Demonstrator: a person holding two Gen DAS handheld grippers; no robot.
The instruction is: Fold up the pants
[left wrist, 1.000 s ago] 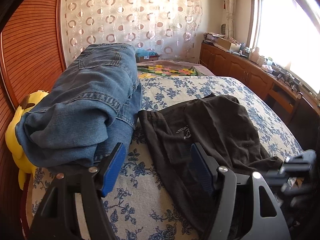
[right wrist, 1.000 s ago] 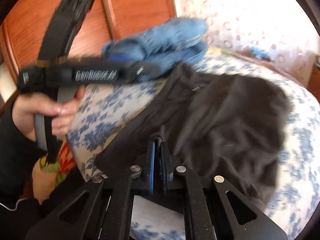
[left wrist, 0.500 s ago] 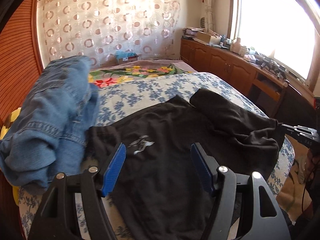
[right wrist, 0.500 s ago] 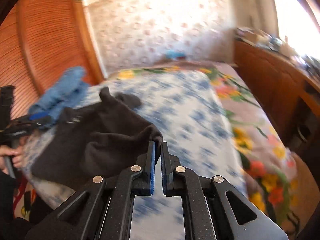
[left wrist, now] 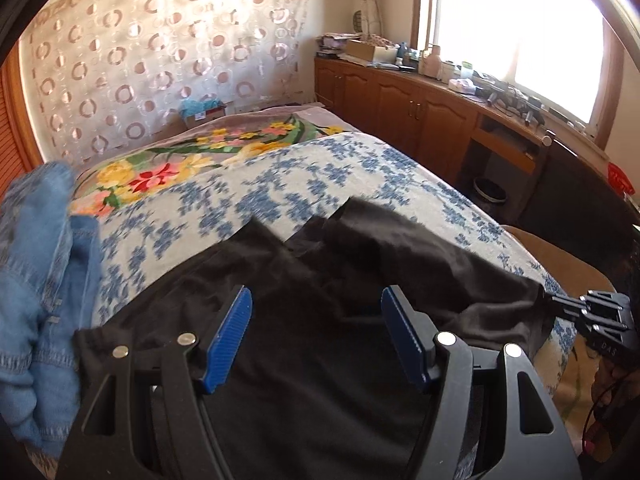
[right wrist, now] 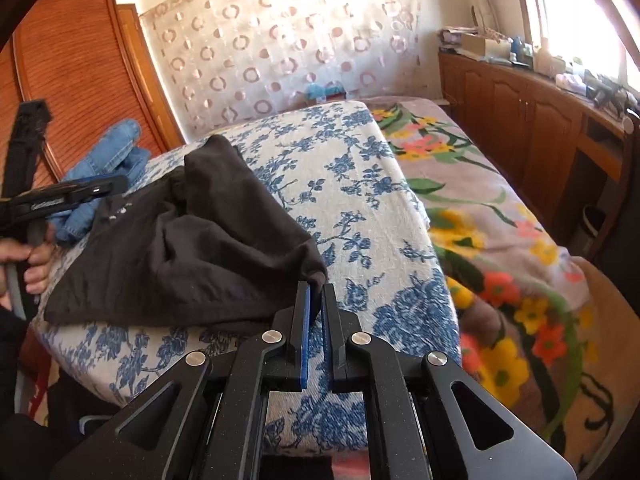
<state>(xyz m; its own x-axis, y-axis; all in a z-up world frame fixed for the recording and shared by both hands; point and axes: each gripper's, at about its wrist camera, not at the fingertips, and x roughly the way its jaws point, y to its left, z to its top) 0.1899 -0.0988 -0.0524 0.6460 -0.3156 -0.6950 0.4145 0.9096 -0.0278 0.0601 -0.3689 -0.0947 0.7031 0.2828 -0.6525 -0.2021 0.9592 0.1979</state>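
Observation:
Black pants (left wrist: 320,320) lie spread on the blue-flowered bed sheet (left wrist: 304,184). My left gripper (left wrist: 316,320) is open, its blue pads apart just above the pants near the waist end. My right gripper (right wrist: 315,292) is shut on a corner of the black pants (right wrist: 192,248) and holds it stretched out near the bed's front edge. The right gripper also shows at the right edge of the left wrist view (left wrist: 592,312), pinching the pants' end. The left gripper shows at the left of the right wrist view (right wrist: 68,196), held by a hand.
Folded blue jeans (left wrist: 40,280) lie at the left, beside the pants. A flowered blanket (right wrist: 500,216) covers the far part of the bed. Wooden cabinets (left wrist: 420,116) with clutter run under the window. A wooden wardrobe (right wrist: 72,80) stands behind the jeans.
The right gripper has pulled the pants' end out to the right, stretching the cloth flatter. The left gripper has swung from the jeans to over the pants.

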